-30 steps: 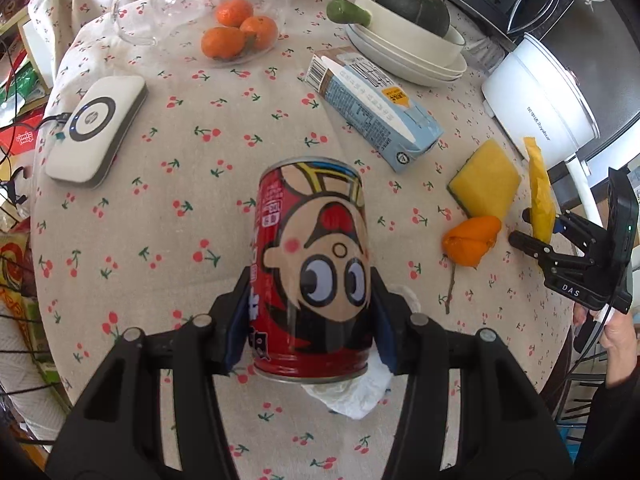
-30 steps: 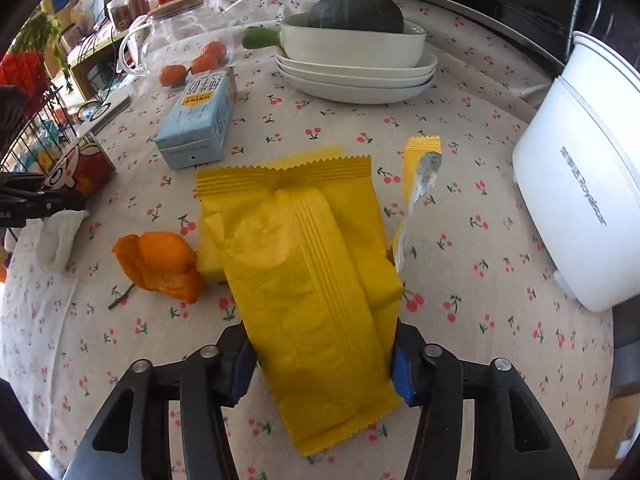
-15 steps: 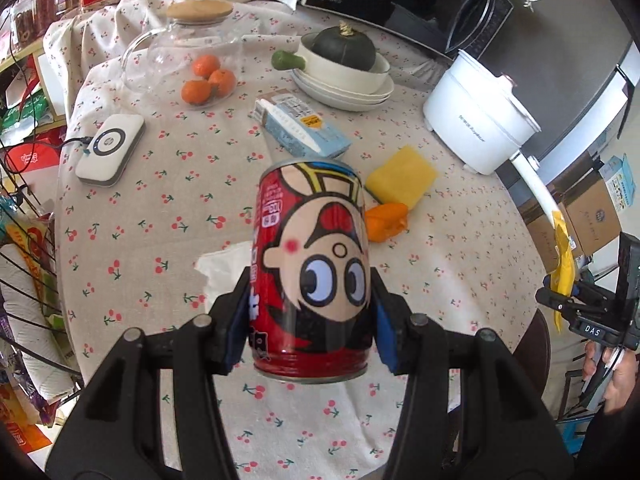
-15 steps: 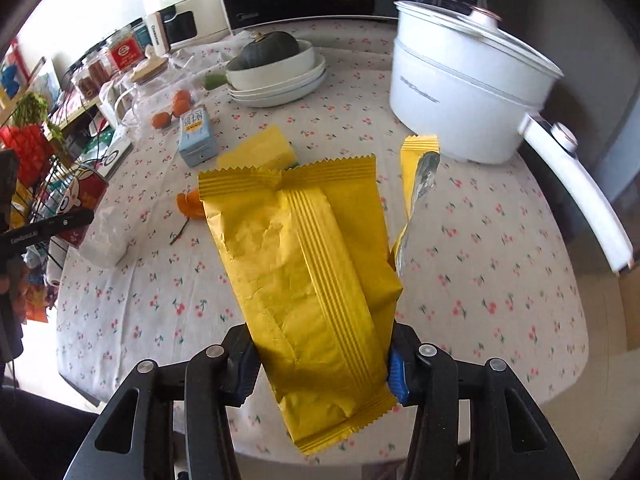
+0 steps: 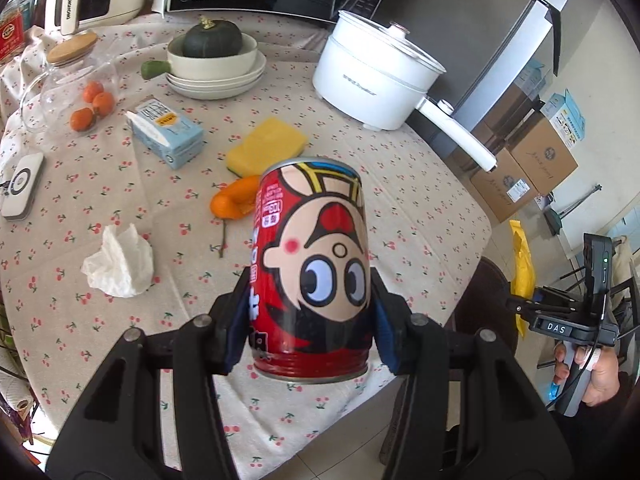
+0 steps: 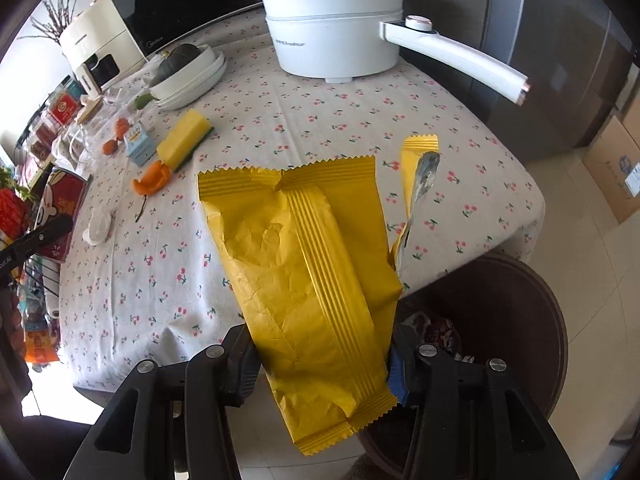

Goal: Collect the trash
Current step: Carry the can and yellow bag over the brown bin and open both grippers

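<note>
Trash up in the air and trash on the table

A red metal can (image 5: pixel 310 268) with a cartoon face is held up. A crinkly yellow plastic wrapper (image 6: pixel 308 276) is held up too. A crumpled white tissue (image 5: pixel 118 262) and an orange peel (image 5: pixel 234 202) lie on the table.

Each fisheye camera sits close behind its own tongs, looking steeply down along them from above the table (image 5: pixel 420 216) edge. Both views share the cherry-print tabletop ahead, with the white pot (image 6: pixel 332 36) beyond the tips.
</note>
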